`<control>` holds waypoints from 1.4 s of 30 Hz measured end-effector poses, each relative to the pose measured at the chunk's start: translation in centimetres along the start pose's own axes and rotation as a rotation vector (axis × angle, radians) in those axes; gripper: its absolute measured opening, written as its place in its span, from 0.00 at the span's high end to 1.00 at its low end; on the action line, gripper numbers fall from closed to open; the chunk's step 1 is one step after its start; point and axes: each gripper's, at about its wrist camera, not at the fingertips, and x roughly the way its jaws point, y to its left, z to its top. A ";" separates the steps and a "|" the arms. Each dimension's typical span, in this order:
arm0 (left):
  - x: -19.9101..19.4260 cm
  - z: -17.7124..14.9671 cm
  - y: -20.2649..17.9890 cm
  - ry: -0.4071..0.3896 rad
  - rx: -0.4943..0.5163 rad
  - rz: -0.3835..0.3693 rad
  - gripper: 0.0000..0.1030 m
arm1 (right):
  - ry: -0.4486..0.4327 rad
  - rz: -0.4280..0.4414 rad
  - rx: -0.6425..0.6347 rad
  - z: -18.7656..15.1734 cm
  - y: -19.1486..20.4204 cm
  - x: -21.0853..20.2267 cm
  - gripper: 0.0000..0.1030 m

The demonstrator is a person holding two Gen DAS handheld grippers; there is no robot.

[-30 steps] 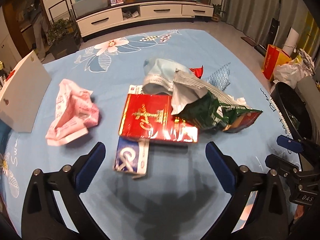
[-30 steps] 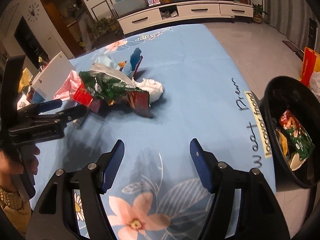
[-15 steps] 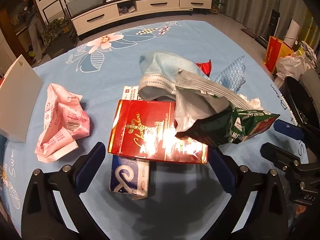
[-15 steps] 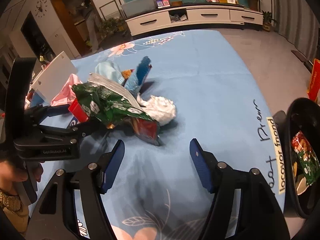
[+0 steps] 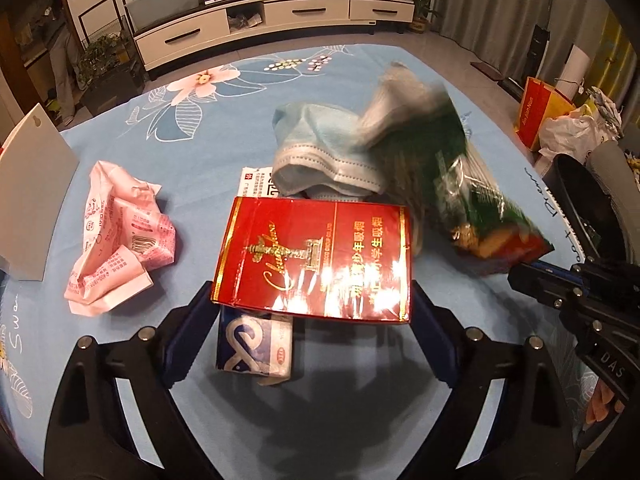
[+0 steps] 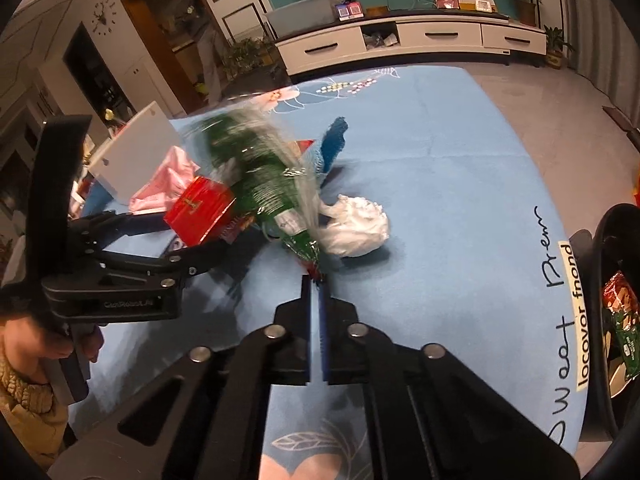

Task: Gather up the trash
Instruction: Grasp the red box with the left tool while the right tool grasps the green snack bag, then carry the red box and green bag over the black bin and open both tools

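Pinching the green snack bag's (image 6: 264,184) corner, the right gripper (image 6: 315,280) must carry it binward (image 6: 612,240); the left gripper (image 5: 312,304) clamps the red cigarette carton (image 5: 316,258).

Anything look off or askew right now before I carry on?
Nothing is damaged or spilled. The green snack bag is motion-blurred, pinched at its bottom corner by the right gripper. The red carton sits between the left gripper's fingers.

Dim warm light; glare on red carton (image 5: 316,256), fisheye-warped edges.
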 end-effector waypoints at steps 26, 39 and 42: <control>-10.2 -2.0 -6.6 -0.150 0.124 -0.102 0.12 | -0.192 -0.108 0.109 -7.9 -3.9 -14.3 0.99; -8.0 -0.1 -18.4 -0.121 0.290 -0.224 0.12 | -0.242 -0.226 0.297 -12.0 -12.1 -18.2 0.99; -7.2 0.3 -21.7 -0.111 0.339 -0.248 0.12 | -0.250 -0.241 0.325 -12.5 -13.5 -18.5 0.99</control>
